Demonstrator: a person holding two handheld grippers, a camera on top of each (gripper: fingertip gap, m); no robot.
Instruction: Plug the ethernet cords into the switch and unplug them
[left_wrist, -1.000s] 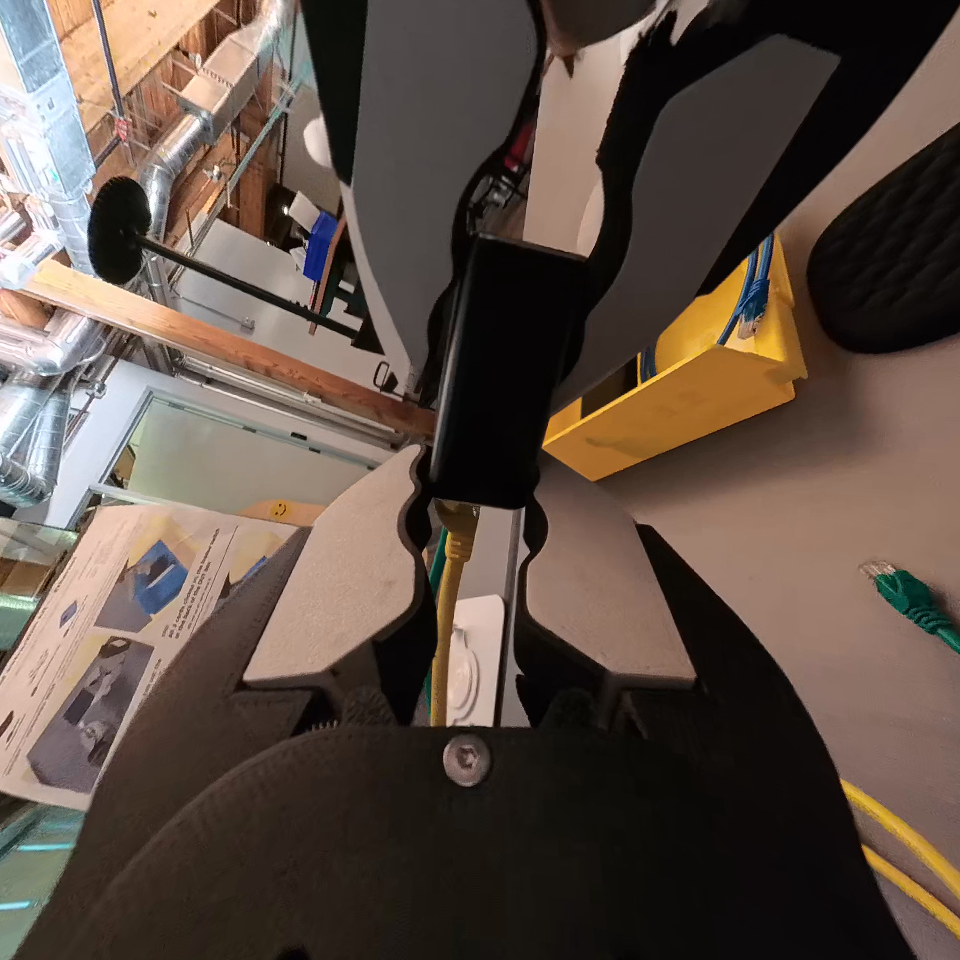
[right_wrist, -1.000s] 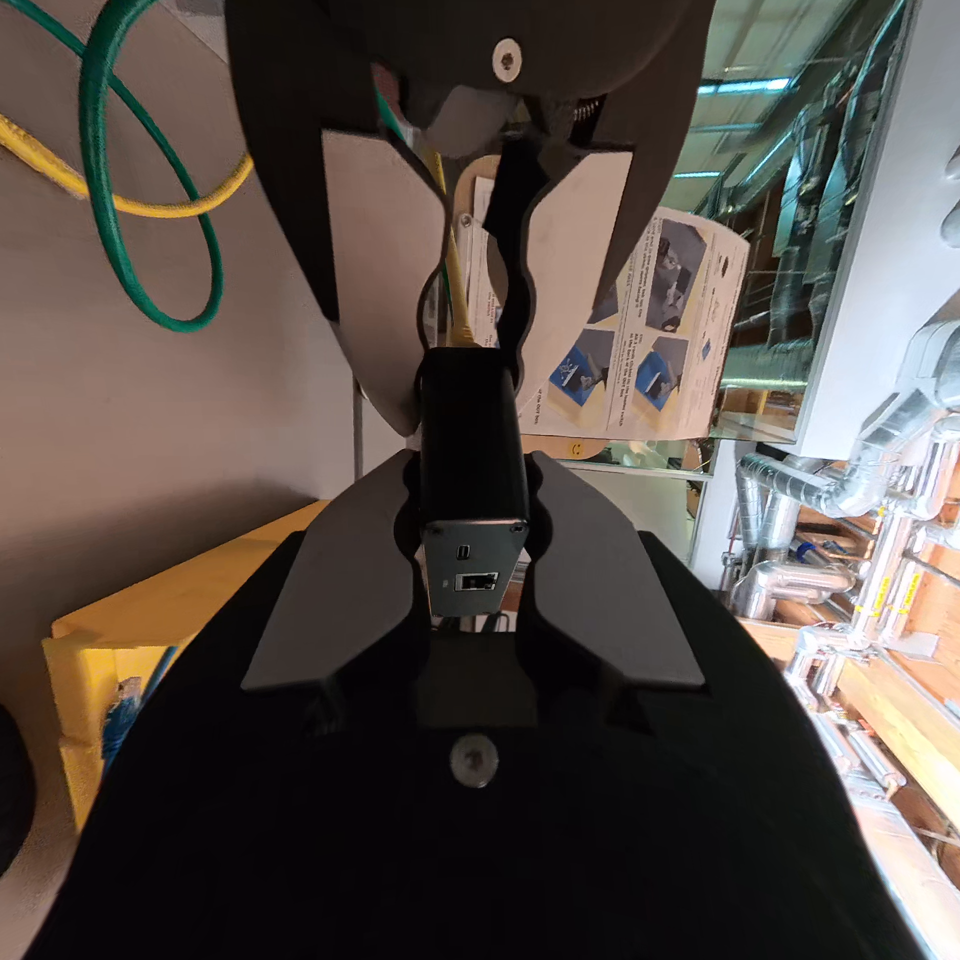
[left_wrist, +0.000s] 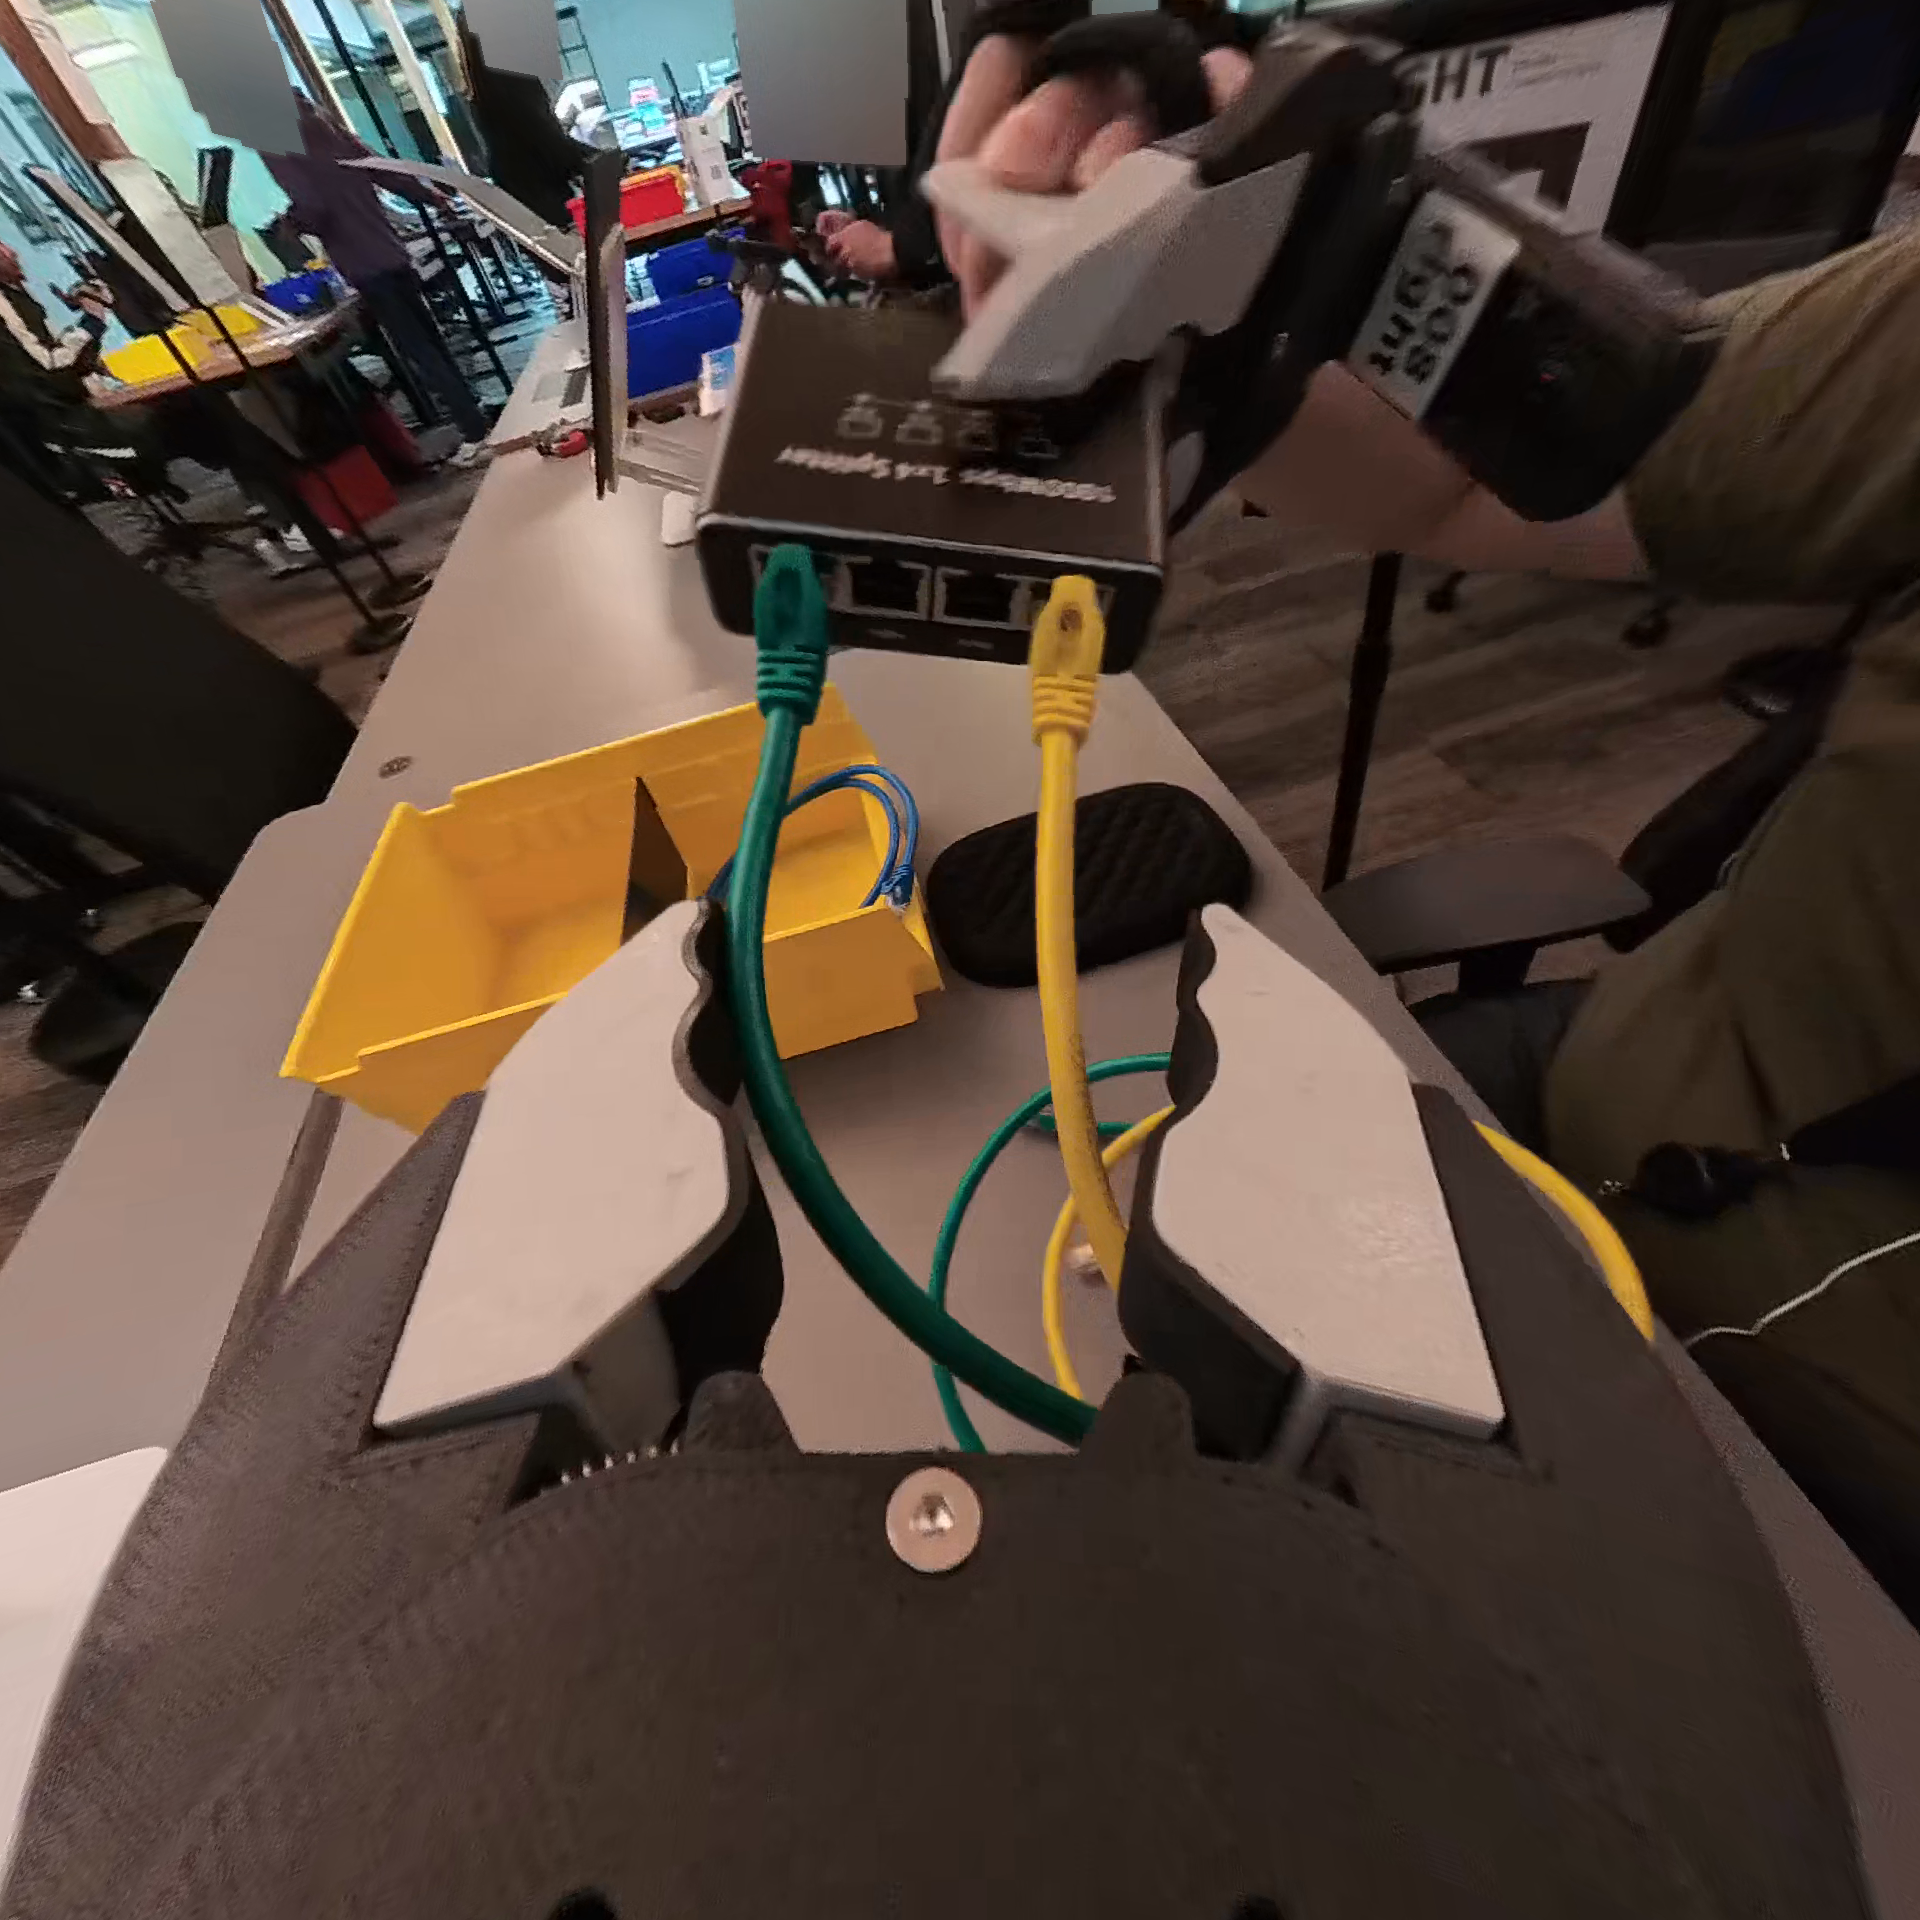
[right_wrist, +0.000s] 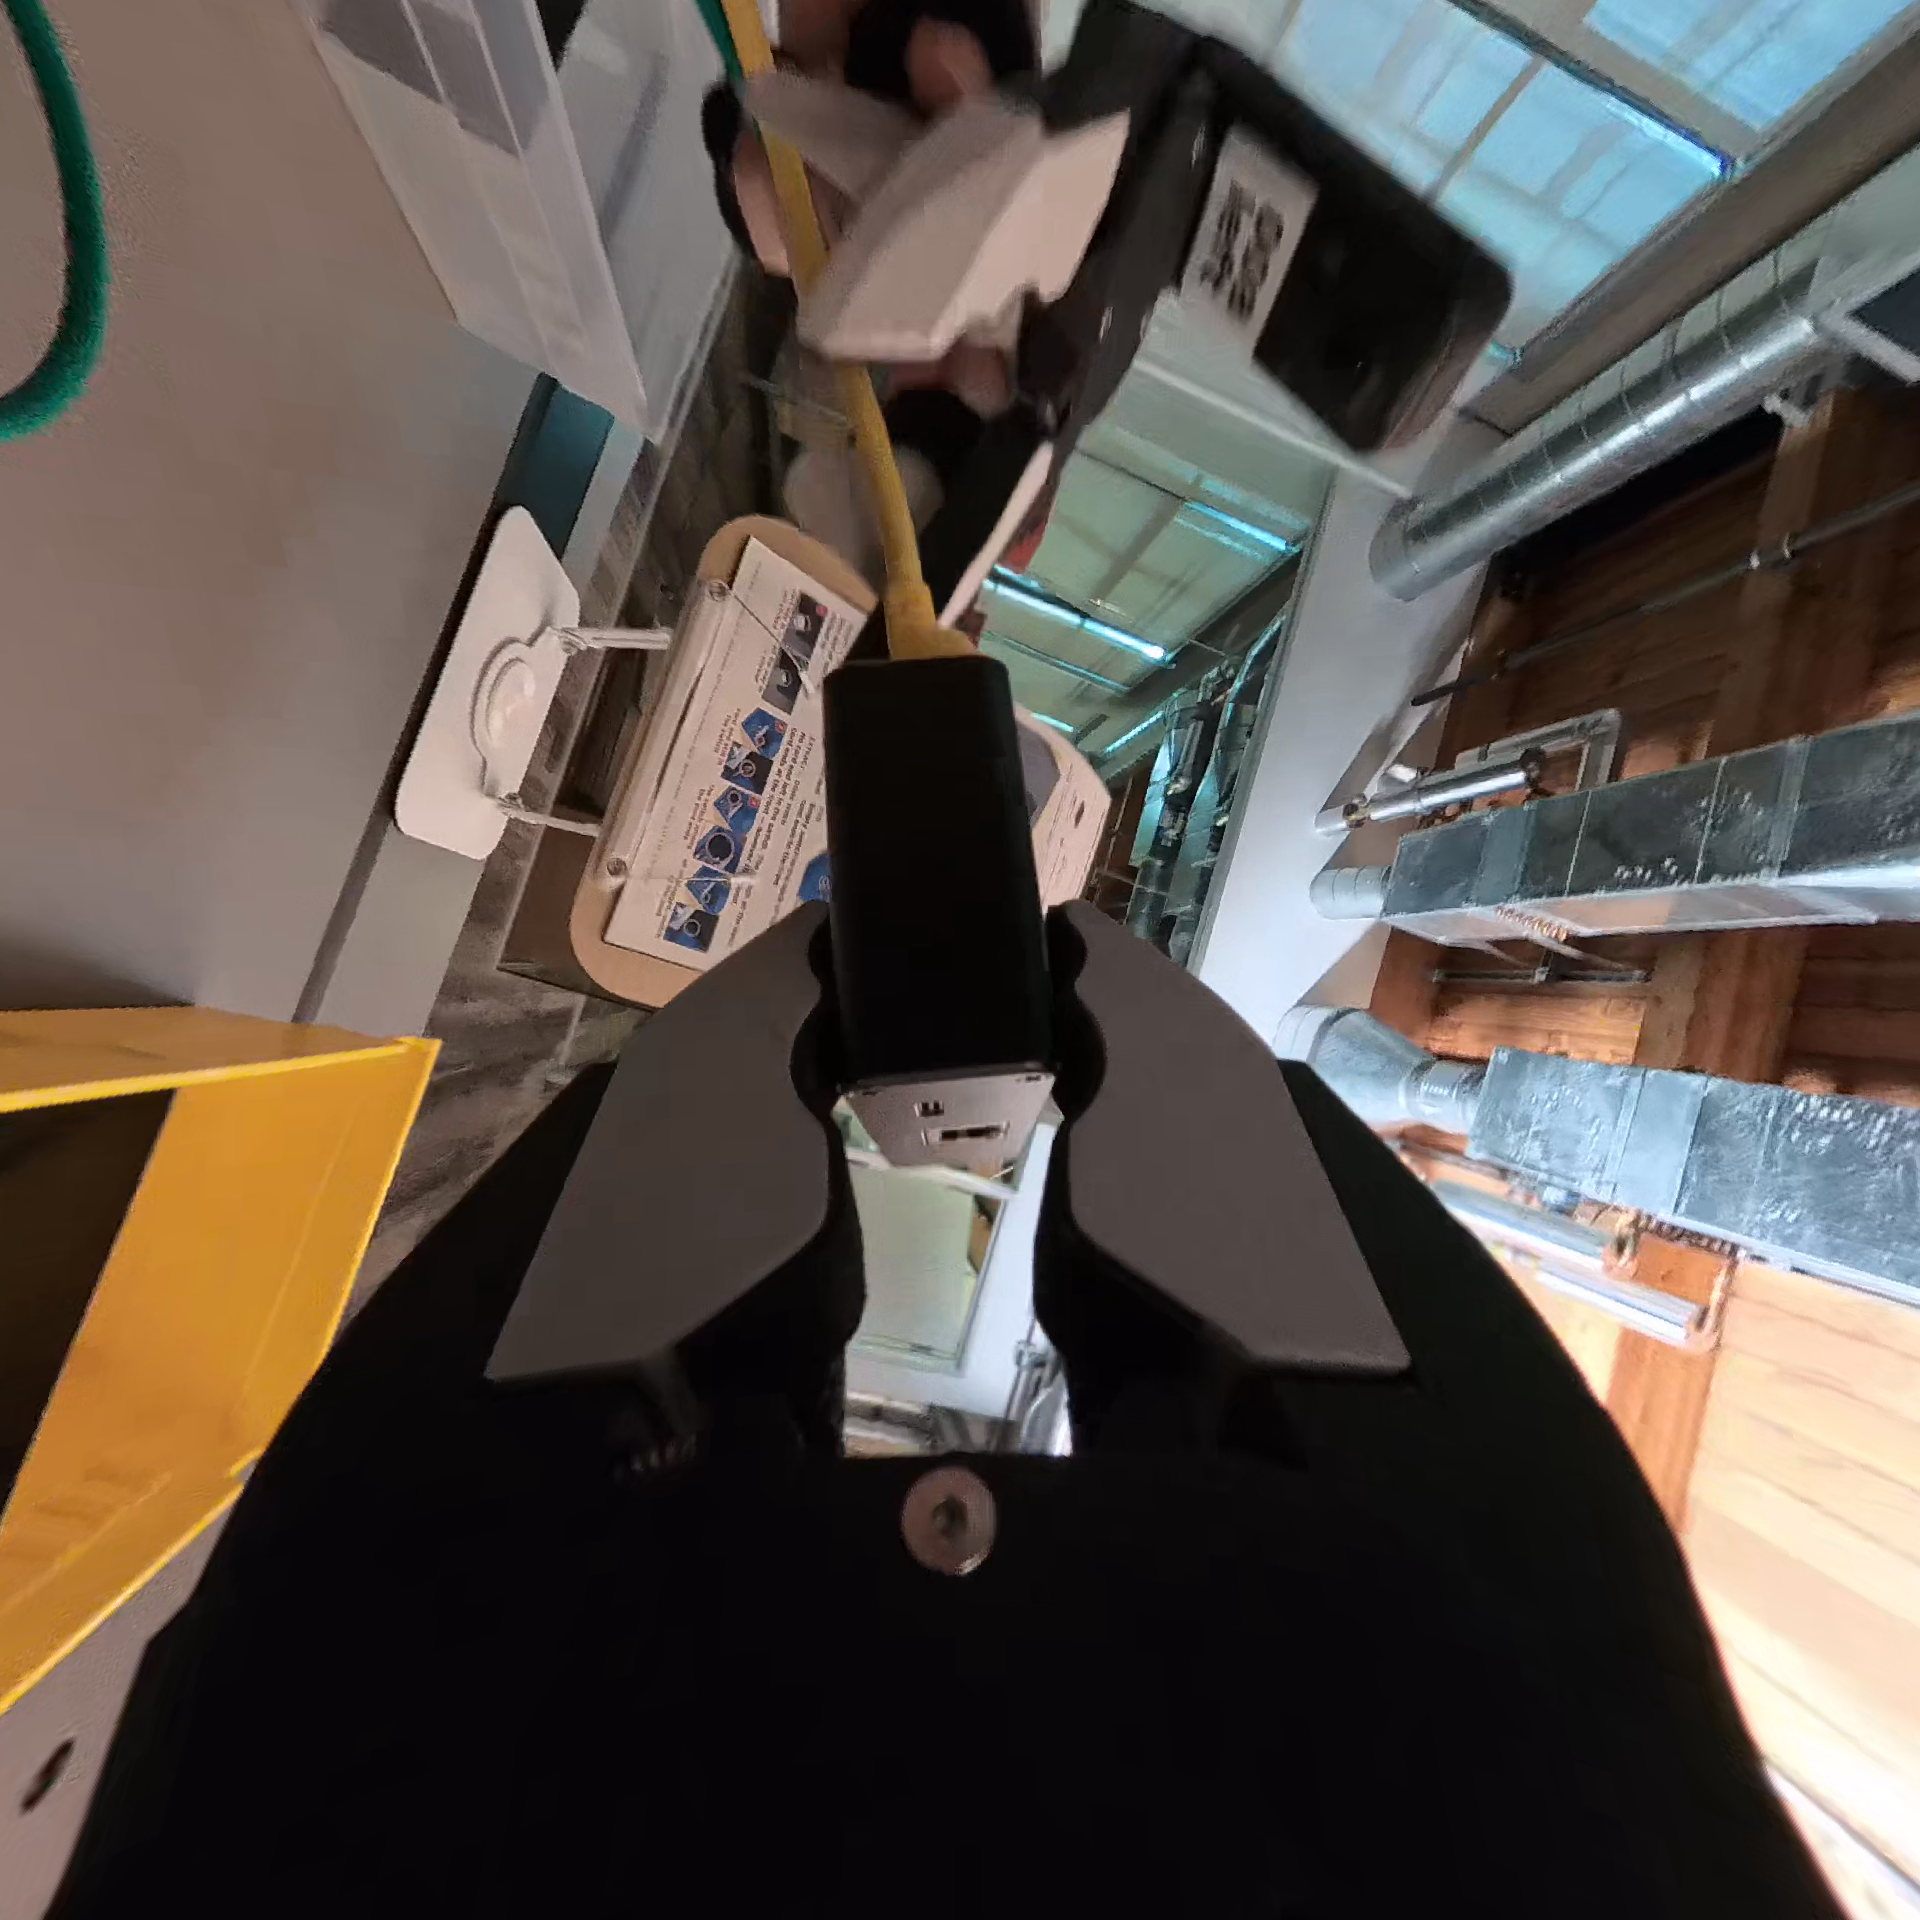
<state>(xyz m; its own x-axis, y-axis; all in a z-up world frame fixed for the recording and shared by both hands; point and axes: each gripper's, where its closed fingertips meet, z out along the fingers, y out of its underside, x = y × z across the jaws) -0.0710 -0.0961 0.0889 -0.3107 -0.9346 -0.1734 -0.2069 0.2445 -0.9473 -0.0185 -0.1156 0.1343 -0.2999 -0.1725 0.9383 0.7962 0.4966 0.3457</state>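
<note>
Left jaws gape around cords; right jaws clench switch (right_wrist: 935, 883) above yellow bin (left_wrist: 582, 914).

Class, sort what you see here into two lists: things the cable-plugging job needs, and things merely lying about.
Belongs to the job:
- small black box-shaped switch, held by the right gripper
- green ethernet cord, plugged in
- yellow ethernet cord, plugged in
- open left gripper

Lying about:
- yellow plastic bin holding a blue cable
- black textured oval pad
- grey table
</note>
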